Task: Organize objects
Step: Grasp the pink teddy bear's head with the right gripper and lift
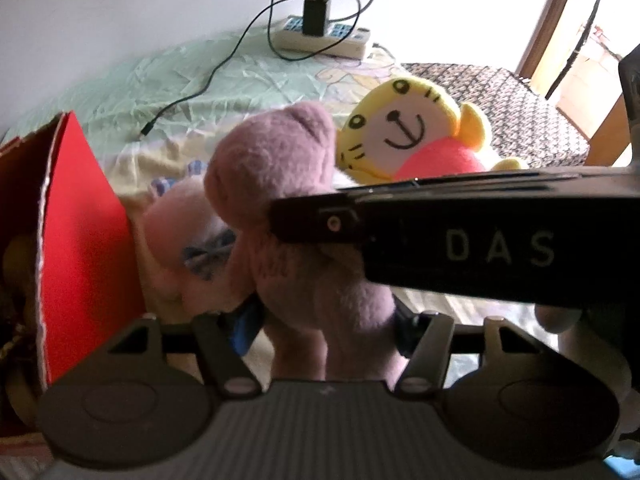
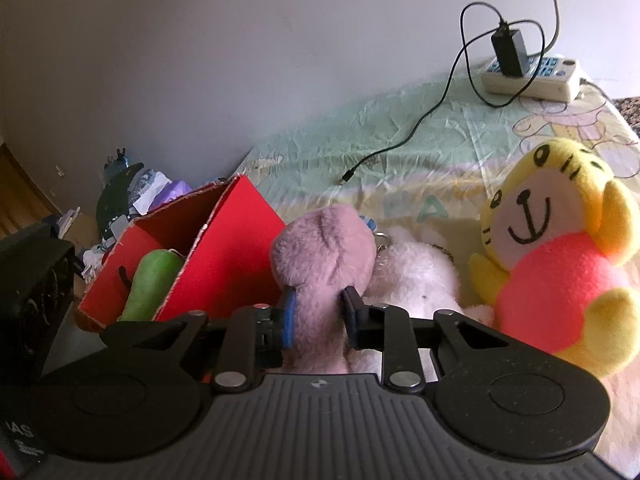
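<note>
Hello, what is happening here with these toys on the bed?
A person holds two grippers, and both the left gripper and the right gripper are closed on the purple plush toy. A red box with a green toy inside stands beside it. The yellow tiger plush lies untouched.

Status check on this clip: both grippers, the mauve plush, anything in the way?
Left gripper and right gripper both shut on mauve plush toy. Red box alongside, open. White plush touching; yellow tiger plush clear.
</note>
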A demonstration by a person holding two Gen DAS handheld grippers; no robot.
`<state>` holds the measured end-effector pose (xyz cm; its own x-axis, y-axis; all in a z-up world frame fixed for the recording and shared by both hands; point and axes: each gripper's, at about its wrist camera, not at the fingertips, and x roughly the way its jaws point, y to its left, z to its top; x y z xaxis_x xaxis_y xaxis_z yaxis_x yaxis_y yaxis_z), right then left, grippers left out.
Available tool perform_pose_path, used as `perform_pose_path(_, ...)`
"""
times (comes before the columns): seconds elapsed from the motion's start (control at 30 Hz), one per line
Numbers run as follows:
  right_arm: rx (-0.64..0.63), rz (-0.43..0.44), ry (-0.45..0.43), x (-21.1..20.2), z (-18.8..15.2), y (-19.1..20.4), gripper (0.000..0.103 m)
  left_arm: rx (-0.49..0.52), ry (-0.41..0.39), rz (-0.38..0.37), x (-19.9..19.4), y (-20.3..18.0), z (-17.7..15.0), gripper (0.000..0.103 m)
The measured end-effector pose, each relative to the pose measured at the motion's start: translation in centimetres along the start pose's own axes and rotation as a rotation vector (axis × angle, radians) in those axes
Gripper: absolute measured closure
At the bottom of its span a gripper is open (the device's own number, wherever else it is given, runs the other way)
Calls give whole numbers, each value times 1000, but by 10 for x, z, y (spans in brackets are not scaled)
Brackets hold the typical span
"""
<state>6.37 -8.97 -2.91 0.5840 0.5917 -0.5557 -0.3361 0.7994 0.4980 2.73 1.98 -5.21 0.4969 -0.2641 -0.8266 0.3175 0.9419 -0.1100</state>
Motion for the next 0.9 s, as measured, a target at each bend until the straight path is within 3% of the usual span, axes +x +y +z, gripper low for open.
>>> perform_pose_path(0.47,-42,-8,-148,-46,-2,36,76,34,-160,-62,-63,-9,-7,43)
perform_pose_path(0.9,-150,71,-257,-50,11,98,76,-30,-330,-62,-134,29,-17,43)
